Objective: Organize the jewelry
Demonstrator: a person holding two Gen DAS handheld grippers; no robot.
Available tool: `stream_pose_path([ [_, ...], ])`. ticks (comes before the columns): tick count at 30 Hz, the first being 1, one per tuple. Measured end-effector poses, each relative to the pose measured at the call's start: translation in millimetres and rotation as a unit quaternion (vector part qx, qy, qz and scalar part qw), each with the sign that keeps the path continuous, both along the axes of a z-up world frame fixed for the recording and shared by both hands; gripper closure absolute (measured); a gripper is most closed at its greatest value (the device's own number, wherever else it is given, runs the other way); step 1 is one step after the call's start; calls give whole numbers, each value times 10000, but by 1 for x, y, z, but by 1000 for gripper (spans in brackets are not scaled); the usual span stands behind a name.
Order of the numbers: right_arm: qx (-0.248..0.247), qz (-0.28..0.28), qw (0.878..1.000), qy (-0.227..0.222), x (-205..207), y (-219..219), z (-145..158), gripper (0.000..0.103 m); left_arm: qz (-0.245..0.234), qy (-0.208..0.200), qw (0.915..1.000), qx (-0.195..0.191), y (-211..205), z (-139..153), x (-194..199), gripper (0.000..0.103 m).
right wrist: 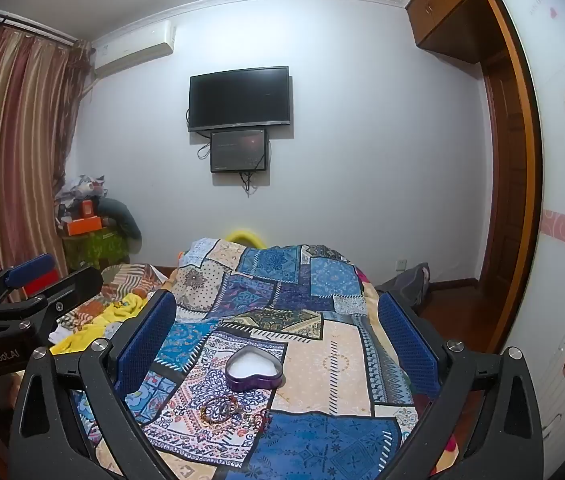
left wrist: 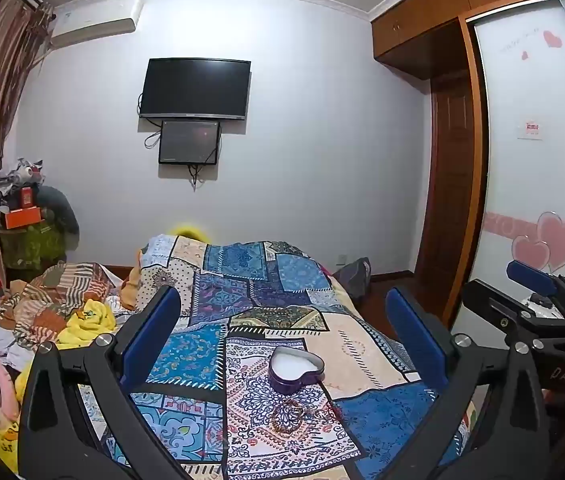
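The left hand-held gripper (left wrist: 282, 336) is spread wide and empty, raised above the bed (left wrist: 346, 348). Between its jaws in the view, the purple heart-shaped tin (left wrist: 296, 369) sits open on the patchwork quilt, and the beaded bracelets (left wrist: 288, 414) lie just in front of the tin, apart from it. The right hand-held gripper (right wrist: 278, 336) is likewise spread and empty. Judged step: approach, nothing yet collected. The next move likely calls for lowering one gripper onto a bracelet, pinching it, then carrying it into the tin.

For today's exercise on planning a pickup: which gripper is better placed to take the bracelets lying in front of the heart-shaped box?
Marginally the right gripper: the bracelets lie clearer and larger in its view. Both are open and empty above the quilt; the box is open.
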State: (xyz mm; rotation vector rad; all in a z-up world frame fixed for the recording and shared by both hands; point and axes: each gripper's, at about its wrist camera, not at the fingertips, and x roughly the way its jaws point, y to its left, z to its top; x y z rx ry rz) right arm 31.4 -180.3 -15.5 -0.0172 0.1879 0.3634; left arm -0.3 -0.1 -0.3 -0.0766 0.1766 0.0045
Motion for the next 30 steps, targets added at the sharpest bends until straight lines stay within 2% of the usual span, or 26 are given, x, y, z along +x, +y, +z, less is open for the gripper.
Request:
stream_pose_path([
  [11, 2, -4, 10000, 18, 2, 0, -2, 3, 19, 66, 10000, -48, 3, -10, 3, 0],
  [30, -28, 43, 10000, 62, 4, 4, -4, 3, 91, 167, 9997, -157, 12, -8, 3, 0],
])
